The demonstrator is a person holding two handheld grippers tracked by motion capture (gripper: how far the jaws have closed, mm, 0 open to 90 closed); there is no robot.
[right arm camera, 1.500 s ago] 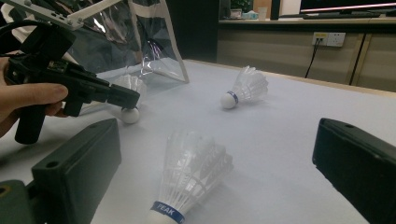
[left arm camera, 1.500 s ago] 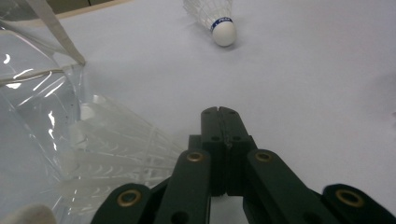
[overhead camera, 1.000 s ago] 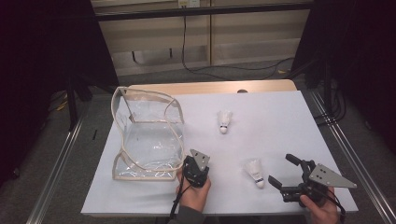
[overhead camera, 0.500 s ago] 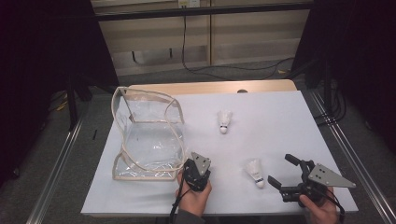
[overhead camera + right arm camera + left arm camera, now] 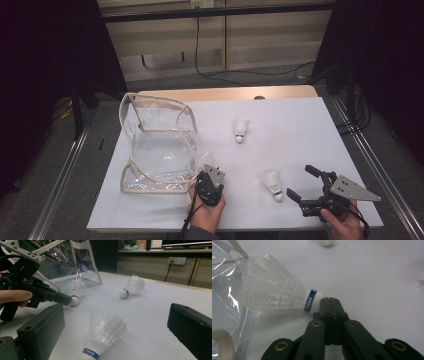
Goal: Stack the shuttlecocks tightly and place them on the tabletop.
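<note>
Lying at the clear plastic bag's (image 5: 227, 302) mouth, the white feathered shuttlecock (image 5: 279, 296) points its cork toward four o'clock, touching the left gripper's (image 5: 329, 301) closed, empty jaws; the right gripper's (image 5: 302, 185) jaws gape around nothing.

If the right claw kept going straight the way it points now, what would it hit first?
Most likely the white feathered shuttlecock with the blue band, lying on the white table cover between the right claw's open jaws. Depth is hard to judge.

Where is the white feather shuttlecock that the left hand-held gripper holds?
In the high view the white feather shuttlecock lies left of centre, beside the clear plastic bag, cork pinched by the left hand-held gripper.
</note>
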